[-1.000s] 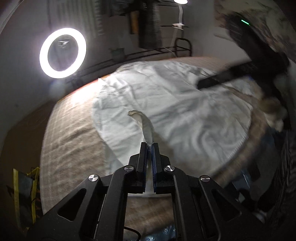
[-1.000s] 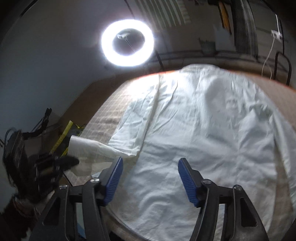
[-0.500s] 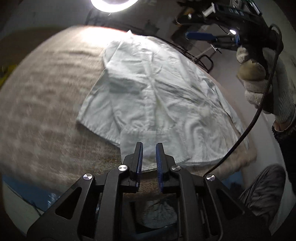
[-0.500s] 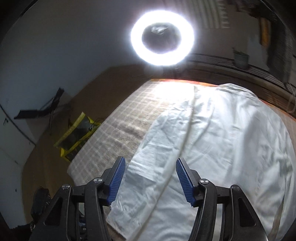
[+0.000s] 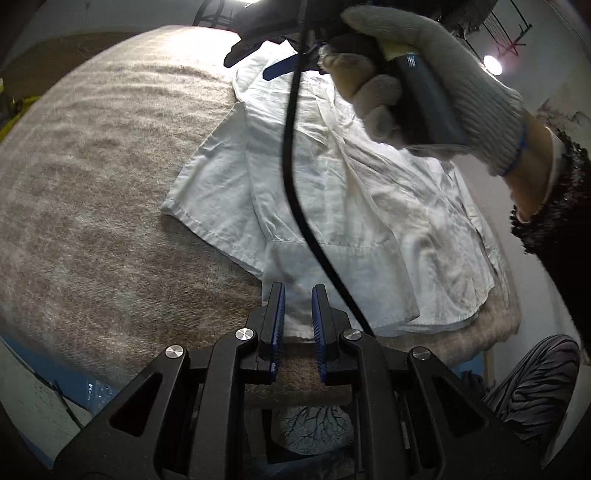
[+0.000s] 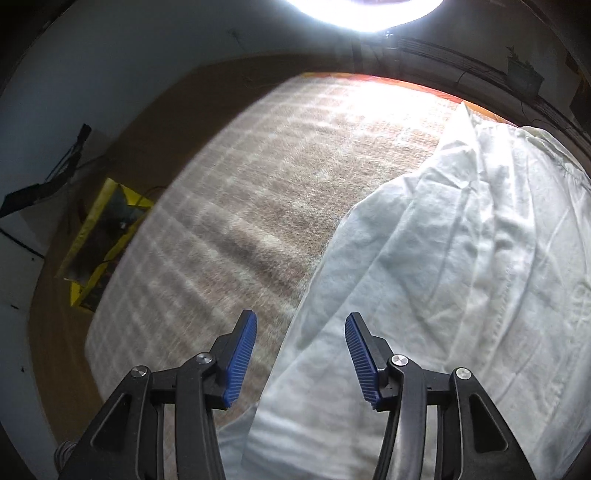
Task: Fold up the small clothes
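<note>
A white shirt (image 5: pixel 369 221) lies spread on a beige checked blanket (image 5: pixel 110 184), with one sleeve folded back over its body. My left gripper (image 5: pixel 298 288) hangs just above the shirt's near edge. Its blue pads stand a small gap apart and grip nothing. A gloved hand (image 5: pixel 424 74) holds the right gripper over the far side of the shirt. In the right wrist view my right gripper (image 6: pixel 301 315) is open above the shirt's left edge (image 6: pixel 461 258). Its jaws are closing, with cloth below the gap but not pinched.
A black cable (image 5: pixel 291 147) hangs from the right gripper across the shirt. A bright ring light (image 6: pixel 362 11) stands beyond the blanket (image 6: pixel 258 184). A yellow-edged object (image 6: pixel 107 236) lies on the floor at left. A patterned trouser leg (image 5: pixel 528 387) is at the near right.
The left gripper let go of the sleeve, rolled and sank to the shirt's near edge. The right gripper swept left across the shirt to its left edge, and its jaws narrowed.
</note>
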`<state>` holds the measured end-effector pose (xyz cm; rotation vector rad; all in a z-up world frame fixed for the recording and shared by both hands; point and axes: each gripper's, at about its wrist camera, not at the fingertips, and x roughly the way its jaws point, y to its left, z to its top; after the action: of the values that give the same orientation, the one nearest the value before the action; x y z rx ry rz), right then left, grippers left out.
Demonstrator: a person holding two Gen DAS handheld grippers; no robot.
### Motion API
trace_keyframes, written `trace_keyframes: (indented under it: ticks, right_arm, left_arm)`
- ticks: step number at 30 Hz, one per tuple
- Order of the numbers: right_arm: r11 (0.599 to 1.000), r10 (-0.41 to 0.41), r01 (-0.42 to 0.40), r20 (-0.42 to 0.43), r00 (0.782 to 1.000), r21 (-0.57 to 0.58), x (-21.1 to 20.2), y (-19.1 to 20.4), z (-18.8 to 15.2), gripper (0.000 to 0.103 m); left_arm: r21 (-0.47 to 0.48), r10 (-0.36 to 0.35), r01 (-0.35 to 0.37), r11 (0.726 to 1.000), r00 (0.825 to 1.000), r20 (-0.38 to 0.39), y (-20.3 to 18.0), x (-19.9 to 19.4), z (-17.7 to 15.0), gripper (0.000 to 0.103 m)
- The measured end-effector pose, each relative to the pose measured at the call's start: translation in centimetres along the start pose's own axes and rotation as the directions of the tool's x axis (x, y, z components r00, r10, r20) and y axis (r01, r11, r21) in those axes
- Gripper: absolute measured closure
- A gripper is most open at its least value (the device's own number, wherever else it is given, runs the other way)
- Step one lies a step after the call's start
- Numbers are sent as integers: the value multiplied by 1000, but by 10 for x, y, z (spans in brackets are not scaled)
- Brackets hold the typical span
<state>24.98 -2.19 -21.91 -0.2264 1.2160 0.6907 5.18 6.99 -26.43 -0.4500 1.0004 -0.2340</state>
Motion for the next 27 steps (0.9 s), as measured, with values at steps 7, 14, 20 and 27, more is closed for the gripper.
trace_keyframes:
  ticks: [7, 14, 20, 27]
  right_arm:
    - [985, -156, 152, -40, 987, -79, 33, 13, 13, 78]
    - [989, -135, 135, 3, 991, -53, 20, 2, 19, 103]
    - [993, -118, 119, 54, 991, -6, 1, -11, 24, 103]
    - [995, -97, 97, 59, 994, 2, 5, -12, 22, 103]
  left_arm:
    - [46, -2, 2, 999, 1000, 7, -5, 2, 0, 103]
    - [37, -24, 21, 999, 997, 80, 3, -23, 6, 103]
    - [-16, 2, -1, 1000, 1000, 18, 13, -12, 4, 91]
    - [54, 47, -47, 997, 999, 6, 3, 3, 3, 102]
